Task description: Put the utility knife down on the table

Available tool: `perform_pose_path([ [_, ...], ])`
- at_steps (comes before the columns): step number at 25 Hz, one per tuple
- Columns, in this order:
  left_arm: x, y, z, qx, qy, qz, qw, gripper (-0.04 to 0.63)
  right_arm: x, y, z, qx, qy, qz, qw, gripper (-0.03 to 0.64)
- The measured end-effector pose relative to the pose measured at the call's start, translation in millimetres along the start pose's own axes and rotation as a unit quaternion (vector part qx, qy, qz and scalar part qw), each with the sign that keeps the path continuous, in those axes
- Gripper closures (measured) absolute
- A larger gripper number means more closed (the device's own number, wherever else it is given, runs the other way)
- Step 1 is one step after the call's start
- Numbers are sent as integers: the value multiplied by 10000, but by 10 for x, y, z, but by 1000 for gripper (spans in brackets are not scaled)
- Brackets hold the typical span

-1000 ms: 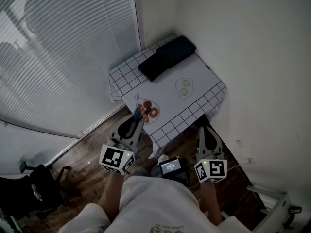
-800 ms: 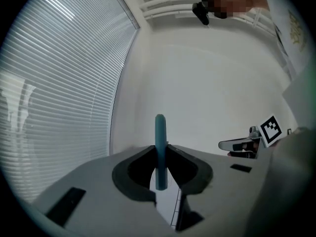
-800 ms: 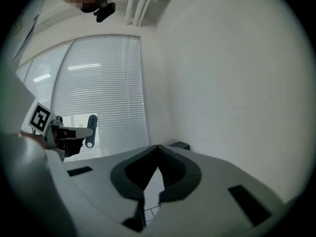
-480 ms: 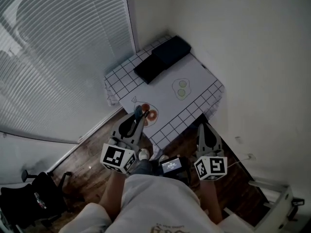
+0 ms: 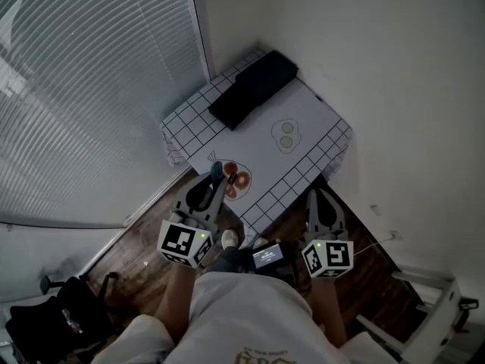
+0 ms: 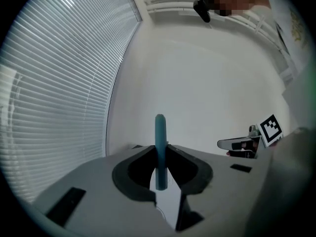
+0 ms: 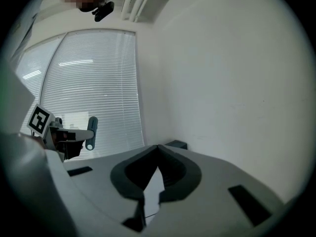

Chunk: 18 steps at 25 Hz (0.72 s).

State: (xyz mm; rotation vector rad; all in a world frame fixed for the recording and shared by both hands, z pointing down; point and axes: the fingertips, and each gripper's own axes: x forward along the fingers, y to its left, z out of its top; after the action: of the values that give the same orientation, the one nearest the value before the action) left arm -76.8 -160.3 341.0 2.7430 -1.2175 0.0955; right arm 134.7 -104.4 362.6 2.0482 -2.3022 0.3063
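The left gripper (image 6: 159,153) is clamping the blue utility knife (image 6: 160,127) upright between its jaws. In the head view, it is holding the knife left of centre, at the near edge of the checked table (image 5: 312,118). The right gripper (image 7: 157,151) is hanging at lower right, jaws pressed together on nothing.

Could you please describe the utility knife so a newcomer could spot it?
Find the small checked-cloth table beside the blinds. At its near edge the left gripper clamps the utility knife: a slim blue bar, while the right gripper holds nothing.
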Motion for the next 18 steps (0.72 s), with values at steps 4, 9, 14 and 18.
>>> perform_pose_path([
  [4,20,109,-54,52,96,7,9999,520,121,67,-122,51,164,18,9999,609],
  [9,94,239,-176,196,297,-3,9994,520,269,180,-243,39,317,81,9995,609],
  [14,203,247,-366,485,560,-111,9972,520,365,186,-441,15,546,84,9985,609],
  [18,317,236,-477,479,705,-271,9960,520,451,179,-609,-3,717,82,9974,609],
])
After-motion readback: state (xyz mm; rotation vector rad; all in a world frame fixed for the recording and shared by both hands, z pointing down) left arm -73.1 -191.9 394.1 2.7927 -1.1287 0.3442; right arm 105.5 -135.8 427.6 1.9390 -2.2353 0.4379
